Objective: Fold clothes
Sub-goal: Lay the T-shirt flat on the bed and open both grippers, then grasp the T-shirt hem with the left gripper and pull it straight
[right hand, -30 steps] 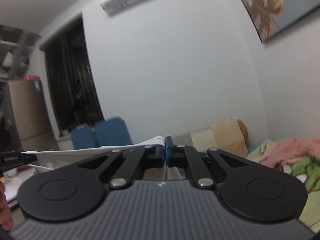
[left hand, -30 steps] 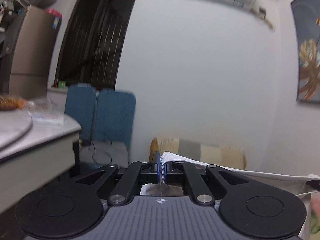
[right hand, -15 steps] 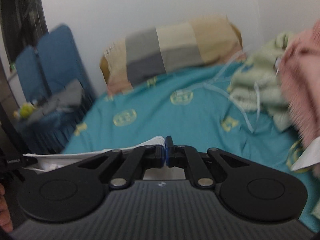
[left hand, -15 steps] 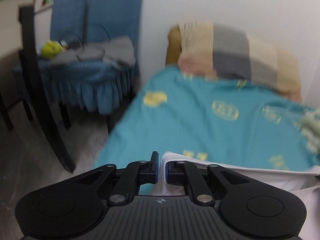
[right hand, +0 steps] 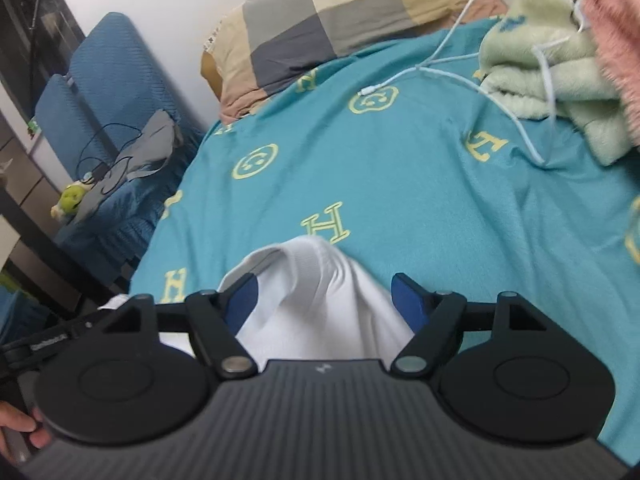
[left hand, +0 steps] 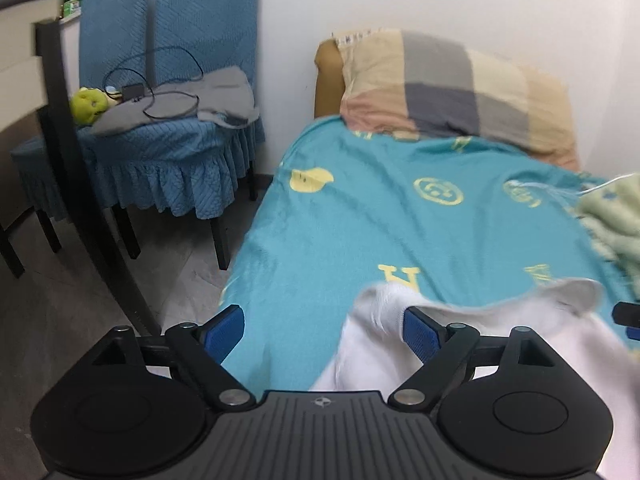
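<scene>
A white garment lies on the teal bedspread just under both grippers. My left gripper has its jaws opening wide. The garment's bunched edge rests against the right blue pad and nothing presses on it. In the right wrist view the white garment humps up between the spread fingers of my right gripper. Those jaws are opening too, and the pads stand clear of the cloth. The rest of the garment is hidden under the grippers.
A checked pillow lies at the bed's head by the wall. Blue-covered chairs with a grey cloth, a cable and a green toy stand left of the bed. A green blanket, a pink one and a white cable lie at right.
Both grippers came down from facing the wall to just over the bed. Their jaws, shut on the white garment's edge before, now stand wide and have let it go.
</scene>
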A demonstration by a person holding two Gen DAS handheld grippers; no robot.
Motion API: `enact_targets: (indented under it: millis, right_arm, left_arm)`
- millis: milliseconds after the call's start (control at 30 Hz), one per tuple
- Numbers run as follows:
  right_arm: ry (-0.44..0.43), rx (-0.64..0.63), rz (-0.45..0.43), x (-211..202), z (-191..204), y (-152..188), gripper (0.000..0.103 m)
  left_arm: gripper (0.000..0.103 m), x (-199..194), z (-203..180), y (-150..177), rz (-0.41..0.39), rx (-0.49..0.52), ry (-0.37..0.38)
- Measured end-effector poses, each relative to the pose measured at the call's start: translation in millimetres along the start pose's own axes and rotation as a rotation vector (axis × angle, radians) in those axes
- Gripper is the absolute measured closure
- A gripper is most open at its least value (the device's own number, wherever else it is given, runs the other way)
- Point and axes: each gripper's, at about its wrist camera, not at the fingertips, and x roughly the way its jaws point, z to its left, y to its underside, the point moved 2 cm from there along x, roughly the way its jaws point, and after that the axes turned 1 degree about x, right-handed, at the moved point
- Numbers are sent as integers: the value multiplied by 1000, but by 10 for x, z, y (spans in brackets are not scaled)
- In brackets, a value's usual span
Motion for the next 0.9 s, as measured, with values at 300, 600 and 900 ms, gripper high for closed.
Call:
enact_targets:
  millis: [300,600,900]
  right_arm:
    - [-24,0,-32,-1650,165,686,28]
    - [-16,42,-56,-3048,264,1504,28]
    - [-65,115,-26,-3122,56,1796,28]
  left_arm:
    - [17,-1869,199,869,-47,-33,62]
    - [23,-2897,333,1630,55,-139,100]
    - [28,-2585,1037,1927,128,-525,57]
